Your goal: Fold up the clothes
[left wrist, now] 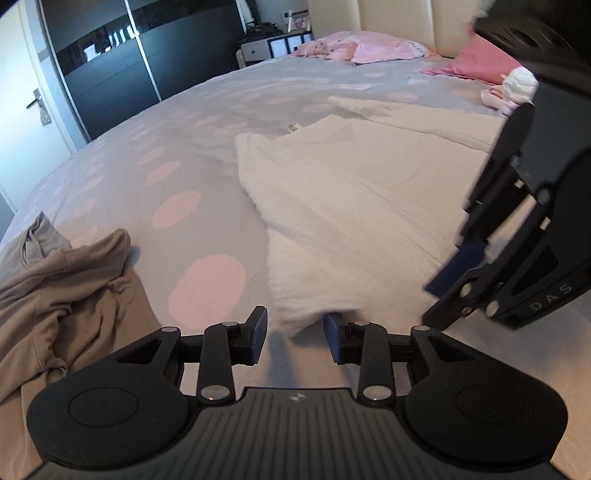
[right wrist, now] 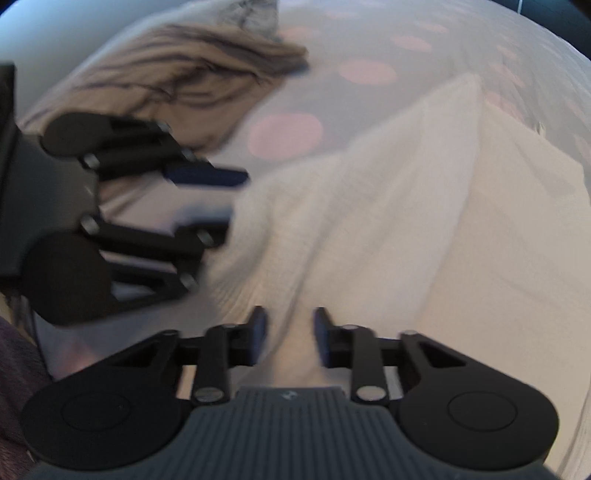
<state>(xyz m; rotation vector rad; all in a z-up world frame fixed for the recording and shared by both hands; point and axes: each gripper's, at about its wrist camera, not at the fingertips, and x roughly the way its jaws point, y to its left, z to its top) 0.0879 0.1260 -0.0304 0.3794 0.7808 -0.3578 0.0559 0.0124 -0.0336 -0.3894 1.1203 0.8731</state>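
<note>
White garment [left wrist: 351, 206] lies spread on the bed [left wrist: 192, 122], its hem toward the near edge, with a tan garment [left wrist: 62, 288] bunched at the near left corner. Left gripper [left wrist: 294, 338] stands part open, a fold of hem between its pads. Right gripper [right wrist: 290, 338] has cloth between narrowed jaws; whether it pinches, I cannot tell.

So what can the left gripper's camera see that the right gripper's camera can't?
Only the left wrist view shows the dark wardrobe, the pink pillows and the bed's headboard. Only the right wrist view shows a dark purple fabric at its lower left edge. Both show the white garment on the spotted bedcover, the beige garment, and the left gripper and right gripper.
</note>
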